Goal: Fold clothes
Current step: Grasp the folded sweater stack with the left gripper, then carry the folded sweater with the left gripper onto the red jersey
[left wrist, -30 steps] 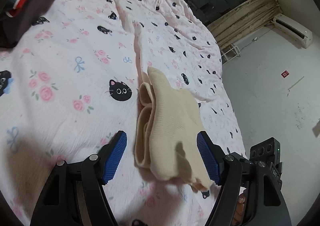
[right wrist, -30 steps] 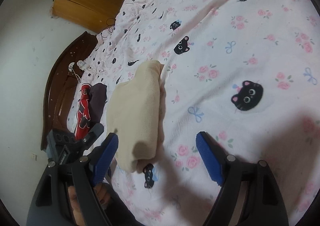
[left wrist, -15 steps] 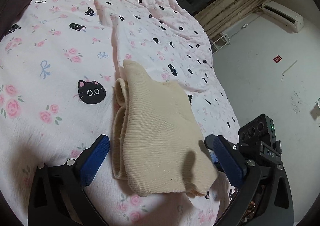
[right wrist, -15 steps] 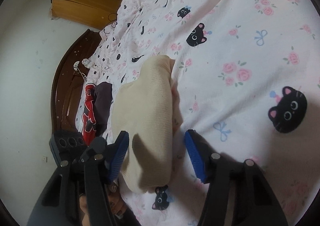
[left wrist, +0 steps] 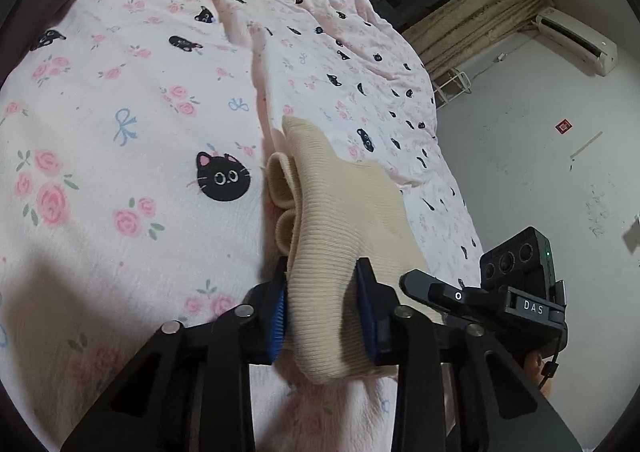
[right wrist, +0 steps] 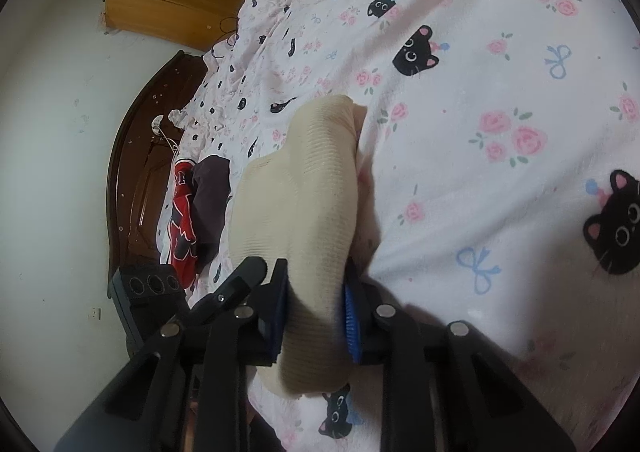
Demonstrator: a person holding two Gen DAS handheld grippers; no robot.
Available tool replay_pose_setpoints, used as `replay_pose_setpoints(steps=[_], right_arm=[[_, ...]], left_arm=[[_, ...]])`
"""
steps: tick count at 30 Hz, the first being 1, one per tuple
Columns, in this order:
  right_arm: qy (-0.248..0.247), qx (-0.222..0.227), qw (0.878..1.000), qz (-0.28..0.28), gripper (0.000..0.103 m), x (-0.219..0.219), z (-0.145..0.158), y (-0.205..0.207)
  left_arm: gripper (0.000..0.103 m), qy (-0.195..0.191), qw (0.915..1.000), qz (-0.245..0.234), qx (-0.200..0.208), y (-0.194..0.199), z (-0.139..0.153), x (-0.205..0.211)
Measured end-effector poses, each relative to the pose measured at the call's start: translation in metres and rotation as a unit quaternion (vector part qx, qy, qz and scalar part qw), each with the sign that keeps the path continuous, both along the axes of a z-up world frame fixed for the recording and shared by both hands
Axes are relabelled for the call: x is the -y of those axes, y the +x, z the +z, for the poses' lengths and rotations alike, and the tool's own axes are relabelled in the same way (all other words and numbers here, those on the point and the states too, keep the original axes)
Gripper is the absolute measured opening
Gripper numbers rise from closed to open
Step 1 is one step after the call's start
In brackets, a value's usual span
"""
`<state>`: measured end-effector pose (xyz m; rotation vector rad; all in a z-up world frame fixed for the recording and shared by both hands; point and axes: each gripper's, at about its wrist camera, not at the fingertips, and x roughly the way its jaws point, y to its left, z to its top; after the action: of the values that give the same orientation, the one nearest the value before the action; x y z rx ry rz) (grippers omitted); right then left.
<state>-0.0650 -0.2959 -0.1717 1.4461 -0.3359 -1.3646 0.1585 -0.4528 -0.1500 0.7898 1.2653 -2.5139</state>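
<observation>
A folded cream ribbed knit garment (left wrist: 340, 220) lies on a pink bedspread printed with black cats and roses (left wrist: 120, 124). My left gripper (left wrist: 322, 312) is shut on the garment's near edge, its blue pads pressing the fabric from both sides. In the right wrist view the same cream garment (right wrist: 304, 196) runs away from the camera, and my right gripper (right wrist: 316, 320) is shut on its other near end. The right gripper's body (left wrist: 516, 292) shows at the right of the left wrist view. The left gripper's body (right wrist: 152, 288) sits at the lower left of the right wrist view.
A red and dark garment (right wrist: 196, 208) lies near the wooden headboard (right wrist: 132, 180). A wooden cabinet (right wrist: 176, 4) stands against the wall. The bed's edge drops to a white wall (left wrist: 540, 172) with curtains (left wrist: 472, 24) and an air conditioner (left wrist: 576, 40).
Both grippers moved in over the cream garment and went from open to shut on its two near ends.
</observation>
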Motion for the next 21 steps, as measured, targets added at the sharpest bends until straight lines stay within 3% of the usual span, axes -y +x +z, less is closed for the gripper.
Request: replay_pose_setpoints(steps=[10, 15, 21], right_arm=[[-0.019, -0.022, 1.0, 0.005, 0.021, -0.012, 0.029, 0.003], [-0.038, -0.051, 0.998, 0.027, 0.02, 0.002, 0.063, 0.014], [-0.063, -0.084, 0.992, 0.068, 0.02, 0.035, 0.106, 0.033]], left_arm=[[0.015, -0.024, 0.9995, 0.006, -0.017, 0.003, 0.033, -0.013], [0.015, -0.066, 0.9973, 0.021, -0.023, 0.017, 0.065, -0.012], [0.015, -0.102, 0.9922, 0.068, -0.026, 0.054, 0.105, 0.017]])
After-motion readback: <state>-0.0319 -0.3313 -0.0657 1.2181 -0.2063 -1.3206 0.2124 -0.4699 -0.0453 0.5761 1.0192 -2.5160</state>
